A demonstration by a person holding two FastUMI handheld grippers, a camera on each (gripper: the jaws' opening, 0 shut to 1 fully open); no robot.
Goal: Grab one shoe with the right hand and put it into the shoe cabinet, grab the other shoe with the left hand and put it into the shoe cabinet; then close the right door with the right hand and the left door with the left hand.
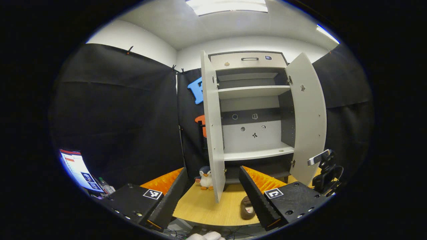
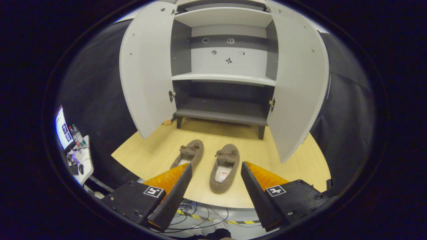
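Left gripper view: left tool point(image 1: 210, 195) nearest, fingers spread wide, holding nothing, levelled at the shoe cabinet point(image 1: 253, 110) w/ both doors swung open. One brown shoe point(image 1: 247, 207) on the bench point(image 1: 206, 206), partly hidden behind the right finger. Toy penguin point(image 1: 205, 177) by the left door's foot, far side.

Right gripper view: right tool point(image 2: 216, 186) also wide open, empty, tilted down over the bench edge. Right-hand shoe point(image 2: 225, 168) lies between its fingers, untouched; left-hand shoe point(image 2: 188, 155) just beside it. Cabinet beyond, shelves bare.
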